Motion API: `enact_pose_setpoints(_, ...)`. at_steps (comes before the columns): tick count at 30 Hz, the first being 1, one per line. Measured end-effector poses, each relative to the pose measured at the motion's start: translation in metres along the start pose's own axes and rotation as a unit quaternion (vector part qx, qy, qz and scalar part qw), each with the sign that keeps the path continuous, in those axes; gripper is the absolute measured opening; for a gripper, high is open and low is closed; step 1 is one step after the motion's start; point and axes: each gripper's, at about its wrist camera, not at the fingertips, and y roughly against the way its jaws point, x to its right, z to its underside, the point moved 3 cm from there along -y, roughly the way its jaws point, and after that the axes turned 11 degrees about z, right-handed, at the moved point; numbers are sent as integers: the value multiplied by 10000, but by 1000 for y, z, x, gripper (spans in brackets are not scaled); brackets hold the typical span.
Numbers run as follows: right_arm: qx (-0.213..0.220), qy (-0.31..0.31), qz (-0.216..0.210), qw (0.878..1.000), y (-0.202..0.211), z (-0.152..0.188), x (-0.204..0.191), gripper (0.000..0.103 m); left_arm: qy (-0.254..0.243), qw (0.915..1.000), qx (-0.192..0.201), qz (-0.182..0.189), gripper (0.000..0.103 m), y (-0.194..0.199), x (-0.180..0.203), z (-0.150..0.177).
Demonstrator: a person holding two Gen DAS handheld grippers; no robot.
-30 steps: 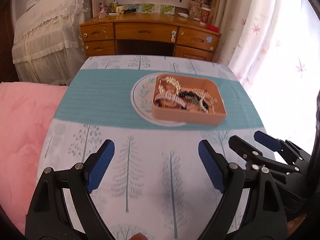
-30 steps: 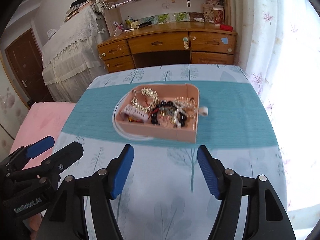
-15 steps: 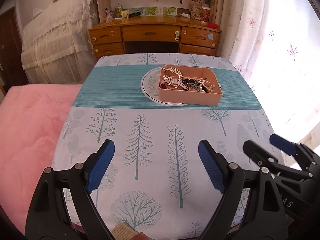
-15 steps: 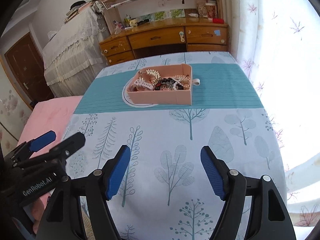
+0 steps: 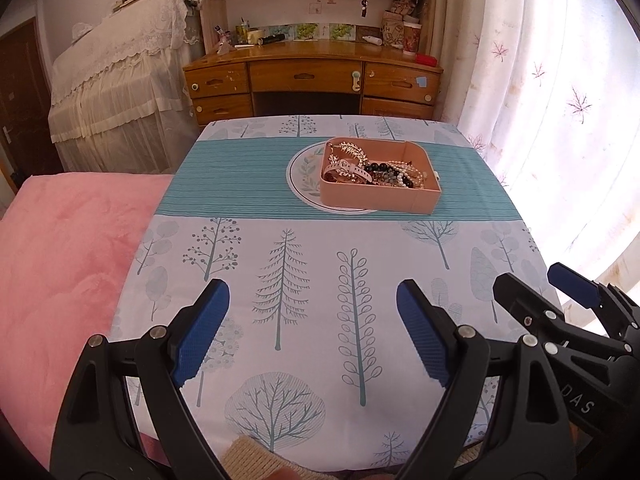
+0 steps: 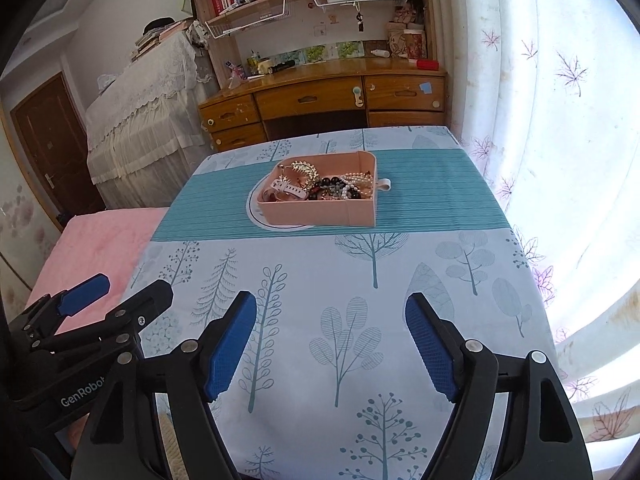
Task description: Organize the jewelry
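Both claws empty, well back from the jewelry tray.

Left claw point(image 5: 312, 332) gapes over the table's point(image 5: 304, 360) near edge; right claw point(image 6: 332, 348) has just been opening, nothing between its jaws. The tray point(image 5: 378, 200), heaped with tangled jewelry point(image 5: 376, 170), sits toward the far edge: pulling one strand could drag others out.

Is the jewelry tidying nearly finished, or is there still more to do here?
It looks close to finished. Done: the jewelry lies gathered in the pink tray, which sits on a round plate, and I see no loose pieces on the tablecloth. In hand: nothing; the left claw and right claw are open and empty, well short of the tray. Left: the pieces lie tangled, so sorting may remain.
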Motion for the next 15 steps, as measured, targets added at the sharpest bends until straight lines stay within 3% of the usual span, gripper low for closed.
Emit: enact_pose_setpoints(15, 47, -16, -6, 10000, 4, -1, 3, 78, -10, 10000, 31, -11, 84, 6, 1, 0)
